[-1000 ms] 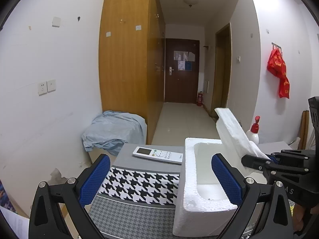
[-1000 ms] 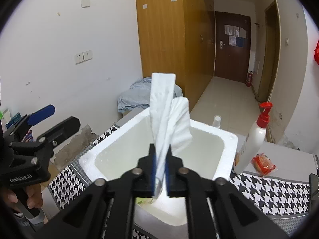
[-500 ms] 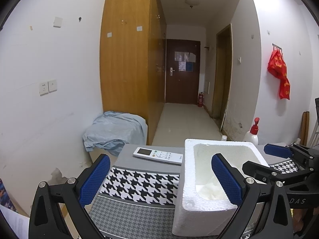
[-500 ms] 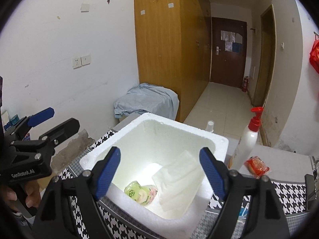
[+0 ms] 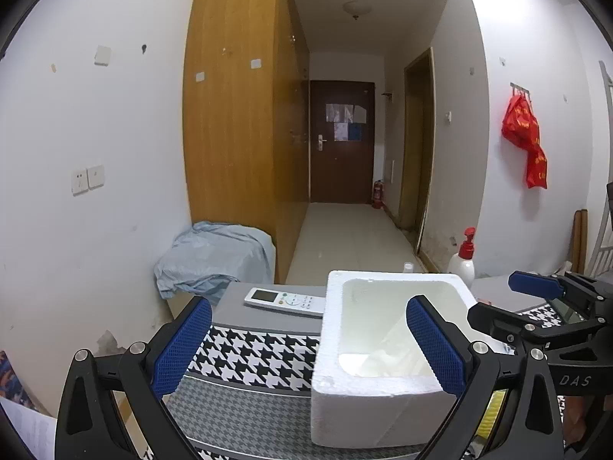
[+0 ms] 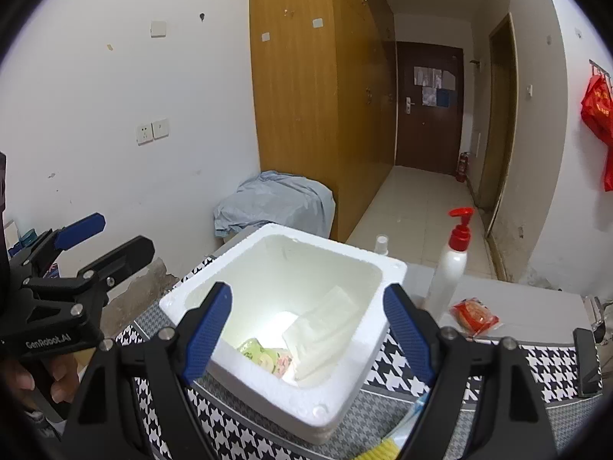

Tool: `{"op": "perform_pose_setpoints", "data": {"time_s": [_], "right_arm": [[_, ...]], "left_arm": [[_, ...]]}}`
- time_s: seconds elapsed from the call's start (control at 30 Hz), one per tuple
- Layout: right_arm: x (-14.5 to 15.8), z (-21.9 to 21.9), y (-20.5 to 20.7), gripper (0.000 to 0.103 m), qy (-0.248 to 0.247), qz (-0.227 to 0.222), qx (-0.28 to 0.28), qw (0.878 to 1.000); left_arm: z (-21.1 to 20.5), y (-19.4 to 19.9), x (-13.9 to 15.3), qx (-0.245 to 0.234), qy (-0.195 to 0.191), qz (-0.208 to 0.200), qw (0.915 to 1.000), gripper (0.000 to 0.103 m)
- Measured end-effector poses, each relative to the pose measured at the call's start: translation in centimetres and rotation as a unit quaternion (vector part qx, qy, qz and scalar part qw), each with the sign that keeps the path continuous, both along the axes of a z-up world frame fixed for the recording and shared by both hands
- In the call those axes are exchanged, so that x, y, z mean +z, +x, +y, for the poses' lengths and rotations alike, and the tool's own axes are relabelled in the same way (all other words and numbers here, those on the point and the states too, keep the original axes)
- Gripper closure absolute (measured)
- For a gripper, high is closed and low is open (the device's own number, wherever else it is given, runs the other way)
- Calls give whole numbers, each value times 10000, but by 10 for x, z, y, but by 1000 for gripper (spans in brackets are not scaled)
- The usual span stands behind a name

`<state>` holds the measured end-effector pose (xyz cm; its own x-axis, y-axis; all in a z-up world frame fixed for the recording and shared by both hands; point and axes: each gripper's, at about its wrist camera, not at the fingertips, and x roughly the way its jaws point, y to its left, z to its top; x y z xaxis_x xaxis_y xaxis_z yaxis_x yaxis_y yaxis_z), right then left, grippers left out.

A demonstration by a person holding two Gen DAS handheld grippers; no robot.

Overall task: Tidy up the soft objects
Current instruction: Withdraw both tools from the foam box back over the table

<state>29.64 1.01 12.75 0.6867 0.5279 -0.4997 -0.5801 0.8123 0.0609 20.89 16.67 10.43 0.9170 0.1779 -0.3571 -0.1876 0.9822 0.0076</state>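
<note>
Right tongs [image 6: 306, 329]: spread wide, nothing between the blue pads, poised over the near rim of the foam box [image 6: 367, 258].
Left tongs [image 5: 306, 345]: spread as well, empty, facing the box's left wall.
Foam box: open-topped, white, standing on the houndstooth cloth [image 5: 253, 352] that covers the tabletop.
White soft pack [image 6: 325, 320]: lying inside the box, leaning against its right inner wall (the pads are clear of it).
Green-and-pink packet [image 6: 264, 358]: on the box floor, touching the white pack's lower left edge.
Remote control [image 5: 285, 301]: near the tabletop's far edge, just left of the box.
Pump bottle [image 6: 448, 268]: upright, right of the box.
Red snack packet [image 6: 475, 316]: flat on the tabletop beside the bottle.
</note>
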Motion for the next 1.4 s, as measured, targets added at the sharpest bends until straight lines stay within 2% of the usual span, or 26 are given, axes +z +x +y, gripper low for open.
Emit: {"op": "perform_pose_setpoints", "data": {"time_s": [0.73, 0.87, 1.4], "right_arm": [[15, -41, -41, 18, 134, -285, -119, 9994], [17, -48, -48, 13, 165, -353, -180, 9991], [20, -76, -84, 13, 283, -531, -159, 9981]], "left_arm": [[-38, -41, 17, -175, 213, -154, 9995, 1], [-45, -52, 20, -211, 214, -207, 9993, 1], [-67, -86, 28, -320, 274, -369, 9984, 1]]}}
